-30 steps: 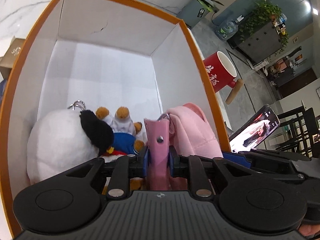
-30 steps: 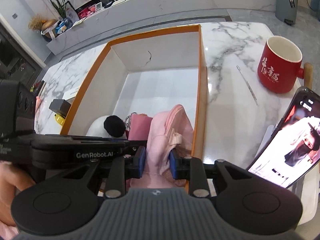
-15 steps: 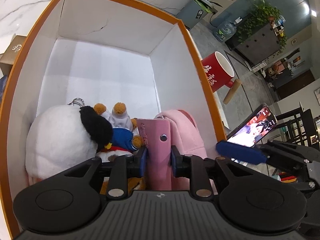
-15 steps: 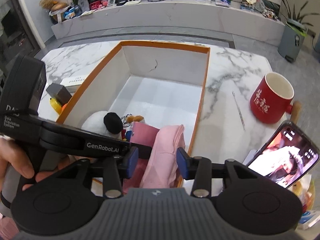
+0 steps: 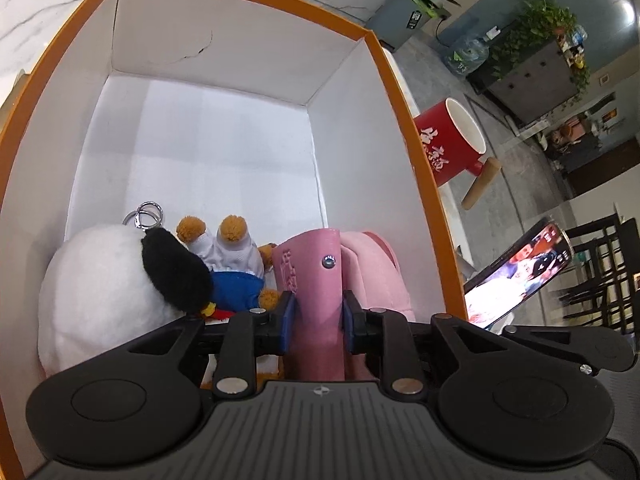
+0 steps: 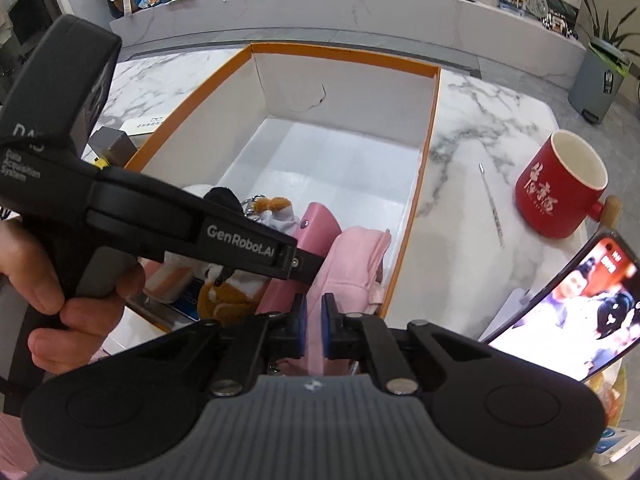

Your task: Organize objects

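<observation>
the left gripper (image 5: 317,321) is clenched on a pink case (image 5: 316,280) with a small metal stud, its blue pads pressed against the case's two sides, and it holds the case upright inside an orange-rimmed box (image 5: 404,120) with white walls; the case stands in the near right part of the box, just beside a folded pink cloth (image 5: 376,268) that lies against the right wall; to the left of the case sit a small bear doll in blue and white (image 5: 232,264) and a big white plush ball with a black patch (image 5: 108,280), a metal key ring (image 5: 146,214) at its top; the far half of the box floor is bare.

the right gripper (image 6: 314,330) is nearly closed, its blue pads almost together, with a thin fold of the pink cloth (image 6: 356,264) showing in the narrow gap between them; whether the pads really pinch it i cannot tell; in the right wrist view the left gripper's black arm crosses in front, held by a hand (image 6: 76,296) at the left edge, and reaches down to the pink case (image 6: 316,224).

outside the box, on the marble table (image 6: 476,128), stand a red mug (image 6: 560,188) with a wooden handle and a phone (image 6: 568,300) propped up with its screen lit; a thin metal stick (image 6: 492,204) lies between the box and the mug; a small dark block (image 6: 116,146) and a white card (image 6: 146,122) lie on the table left of the box.
</observation>
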### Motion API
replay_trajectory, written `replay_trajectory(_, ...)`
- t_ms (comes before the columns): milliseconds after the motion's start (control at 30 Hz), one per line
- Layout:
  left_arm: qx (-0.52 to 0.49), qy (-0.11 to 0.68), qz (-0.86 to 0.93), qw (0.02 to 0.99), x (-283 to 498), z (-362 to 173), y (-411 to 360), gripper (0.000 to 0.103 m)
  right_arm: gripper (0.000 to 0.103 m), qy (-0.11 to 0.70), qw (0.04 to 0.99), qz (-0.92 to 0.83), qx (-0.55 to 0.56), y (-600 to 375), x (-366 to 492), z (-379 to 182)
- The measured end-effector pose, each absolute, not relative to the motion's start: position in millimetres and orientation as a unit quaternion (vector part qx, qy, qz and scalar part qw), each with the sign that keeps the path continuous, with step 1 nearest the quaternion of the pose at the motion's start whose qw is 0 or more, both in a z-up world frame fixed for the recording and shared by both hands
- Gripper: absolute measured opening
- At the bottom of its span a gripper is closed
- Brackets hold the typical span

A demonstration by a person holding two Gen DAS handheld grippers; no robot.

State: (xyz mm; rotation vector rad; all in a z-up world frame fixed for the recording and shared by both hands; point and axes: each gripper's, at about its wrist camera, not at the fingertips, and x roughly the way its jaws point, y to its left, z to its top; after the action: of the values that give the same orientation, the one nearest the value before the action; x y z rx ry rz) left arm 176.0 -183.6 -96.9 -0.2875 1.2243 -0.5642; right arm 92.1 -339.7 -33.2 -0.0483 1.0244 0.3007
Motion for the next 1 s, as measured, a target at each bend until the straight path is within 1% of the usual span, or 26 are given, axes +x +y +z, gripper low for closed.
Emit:
replay_trajectory(67, -0.132, 0.565, -0.258, 0.772, 175, -97, -184, 0.026, 0.006, 0.490, 0.859, 0.149, -0.016, -338, 93, -36)
replay_trajectory(100, -0.134, 0.569, -0.256, 0.770, 176, -97, -183, 0.026, 0.003, 0.491, 0.858, 0.149, -0.016, -337, 94, -38)
replay_trajectory(133, -0.135, 0.576, -0.255, 0.765, 177, -97, -183, 0.025, 0.003, 0.490, 0.859, 0.148, -0.019, -336, 94, -38)
replay_trajectory(233, -0.124, 0.595, -0.258, 0.751, 177, -94, -182, 0.024, 0.004, 0.492, 0.858, 0.146, -0.019, -334, 92, -37)
replay_trajectory(367, -0.098, 0.596, -0.254, 0.755, 172, -91, -187, 0.023, 0.006, 0.491, 0.858, 0.151, -0.013, -333, 92, -36)
replay_trajectory(533, -0.120, 0.609, -0.242, 0.746, 176, -96, -183, 0.024, 0.006, 0.490, 0.858, 0.152, -0.008, -333, 93, -38)
replay_trajectory(600, -0.115, 0.609, -0.241, 0.747, 174, -94, -183, 0.024, 0.008, 0.489, 0.858, 0.155, -0.007, -334, 92, -37)
replay_trajectory(667, -0.109, 0.606, -0.241, 0.751, 172, -92, -182, 0.025, 0.009, 0.489, 0.858, 0.156, -0.004, -335, 92, -37)
replay_trajectory(767, -0.109, 0.597, -0.239, 0.758, 169, -87, -179, 0.029, 0.009, 0.487, 0.860, 0.156, -0.004, -335, 91, -36)
replay_trajectory(800, -0.105, 0.592, -0.239, 0.763, 168, -84, -178, 0.033, 0.010, 0.486, 0.860, 0.156, -0.004, -335, 90, -35)
replay_trajectory(833, -0.098, 0.584, -0.238, 0.770, 166, -79, -178, 0.041, 0.011, 0.485, 0.860, 0.156, -0.005, -334, 90, -34)
replay_trajectory(867, -0.092, 0.576, -0.236, 0.778, 164, -74, -178, 0.047, 0.015, 0.483, 0.861, 0.156, -0.006, -334, 89, -32)
replay_trajectory(900, -0.090, 0.569, -0.238, 0.782, 162, -70, -177, 0.053, 0.023, 0.480, 0.863, 0.155, -0.007, -334, 88, -30)
replay_trajectory(967, -0.091, 0.565, -0.246, 0.782, 161, -64, -175, 0.053, 0.034, 0.473, 0.867, 0.158, -0.004, -335, 86, -27)
replay_trajectory(1000, -0.091, 0.563, -0.248, 0.783, 160, -61, -174, 0.053, 0.035, 0.470, 0.869, 0.157, -0.005, -334, 85, -25)
